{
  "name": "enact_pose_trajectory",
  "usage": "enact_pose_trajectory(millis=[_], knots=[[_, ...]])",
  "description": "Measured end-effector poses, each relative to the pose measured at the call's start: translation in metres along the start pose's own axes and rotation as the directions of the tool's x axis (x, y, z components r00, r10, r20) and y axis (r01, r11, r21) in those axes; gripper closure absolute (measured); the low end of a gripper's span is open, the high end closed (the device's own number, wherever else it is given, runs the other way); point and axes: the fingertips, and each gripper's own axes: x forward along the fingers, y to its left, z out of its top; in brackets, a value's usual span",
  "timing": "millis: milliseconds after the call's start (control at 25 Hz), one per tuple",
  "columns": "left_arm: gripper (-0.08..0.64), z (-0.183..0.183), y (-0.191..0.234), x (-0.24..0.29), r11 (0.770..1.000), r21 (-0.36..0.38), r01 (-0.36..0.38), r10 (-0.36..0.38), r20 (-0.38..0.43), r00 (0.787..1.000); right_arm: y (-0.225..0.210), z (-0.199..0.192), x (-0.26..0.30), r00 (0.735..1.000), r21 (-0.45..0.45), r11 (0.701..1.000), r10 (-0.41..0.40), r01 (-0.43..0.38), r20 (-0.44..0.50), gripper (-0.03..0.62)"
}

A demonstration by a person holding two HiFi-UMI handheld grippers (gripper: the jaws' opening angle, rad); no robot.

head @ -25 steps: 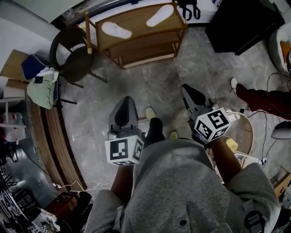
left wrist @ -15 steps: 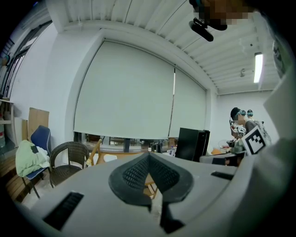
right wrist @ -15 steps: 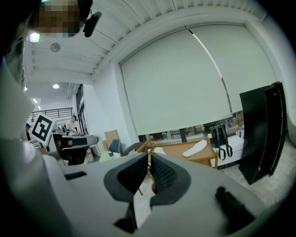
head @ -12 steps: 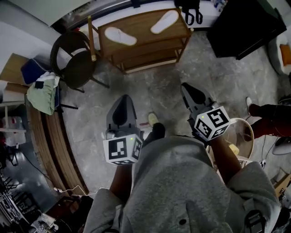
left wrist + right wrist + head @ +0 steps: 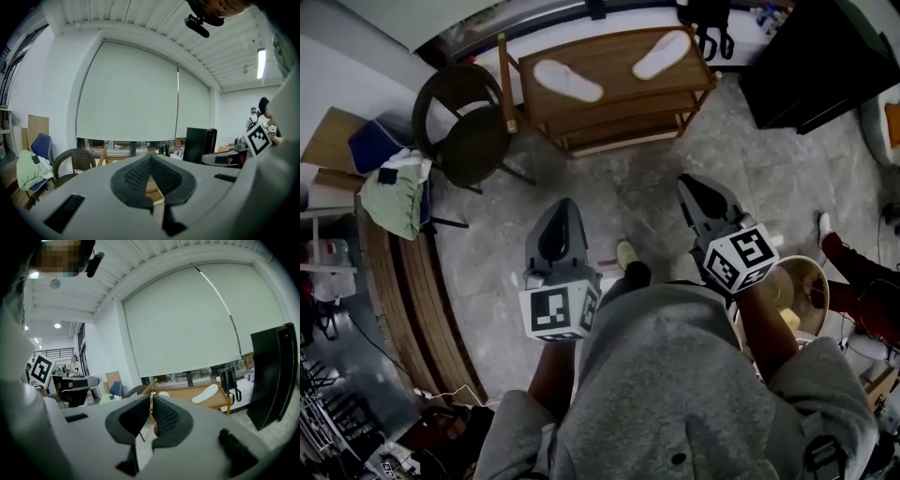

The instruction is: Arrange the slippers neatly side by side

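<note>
On top of the wooden shelf (image 5: 619,82) lie the two white slippers, well apart and turned at different angles. The chair-end slipper (image 5: 567,80) rests near the end of the shelf beside the wicker chair (image 5: 469,131). The cabinet-end slipper (image 5: 662,54) rests near the shelf's other end, toward the black cabinet (image 5: 816,66). I stand on the floor in front of the shelf and hold both grippers out toward it, clear of it. My left gripper (image 5: 562,206) has its jaws pressed together with nothing between them. My right gripper (image 5: 692,186) is closed the same way and empty. In the right gripper view, the cabinet-end slipper shows on the shelf beyond its tips.
</note>
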Motion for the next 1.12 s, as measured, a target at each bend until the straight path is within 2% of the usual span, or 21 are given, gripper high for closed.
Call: enact_pose_trajectory(millis=[400, 600, 1120], knots=[[0.546, -0.002, 0.031, 0.009, 0.999, 0.01, 0.037, -0.037, 0.004, 0.999, 0.021, 0.002, 0.028, 1.0, -0.043, 0.999, -0.018, 0.018, -0.006, 0.558], [0.546, 0.001, 0.045, 0.01, 1.0, -0.001, 0.012, -0.012, 0.011, 1.0, 0.026, 0.009, 0.038, 1.0, -0.068, 0.997, -0.021, 0.021, 0.003, 0.558], [0.546, 0.003, 0.054, 0.015, 0.999, -0.005, 0.031, -0.031, 0.022, 0.999, 0.027, 0.017, 0.044, 0.998, -0.094, 0.994, -0.049, 0.051, 0.026, 0.558]])
